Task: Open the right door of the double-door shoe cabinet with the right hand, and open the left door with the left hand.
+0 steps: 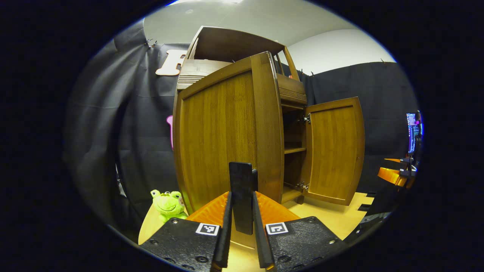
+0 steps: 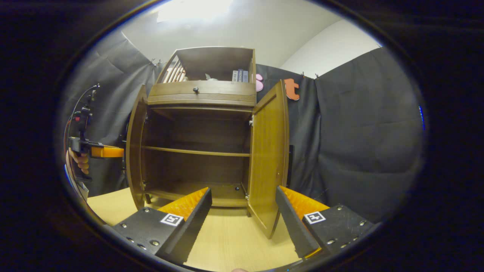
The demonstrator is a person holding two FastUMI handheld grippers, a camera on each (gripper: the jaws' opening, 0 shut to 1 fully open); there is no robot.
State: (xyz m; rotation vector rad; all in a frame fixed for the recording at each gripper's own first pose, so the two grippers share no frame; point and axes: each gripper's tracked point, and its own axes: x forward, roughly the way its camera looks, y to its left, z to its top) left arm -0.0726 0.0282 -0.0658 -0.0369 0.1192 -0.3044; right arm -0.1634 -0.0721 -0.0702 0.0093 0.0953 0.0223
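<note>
The brown wooden shoe cabinet (image 2: 200, 94) stands on a light table with both doors swung out. In the left gripper view my left gripper (image 1: 242, 196) is shut on the black handle (image 1: 241, 177) of the left door (image 1: 219, 136), whose outer face is close in front. The right door (image 1: 334, 151) hangs open beyond it. In the right gripper view my right gripper (image 2: 243, 190) is open and holds nothing. It faces the bare shelves, with the right door (image 2: 268, 158) just ahead on its right. The left gripper (image 2: 102, 152) and a hand show beside the left door (image 2: 135, 147).
A green frog plush (image 1: 168, 204) sits on the table (image 2: 227, 238) left of the cabinet. A lit screen (image 1: 414, 130) stands far right. Small items rest in the cabinet's top shelf (image 2: 211, 75). Black cloth hangs behind and to both sides.
</note>
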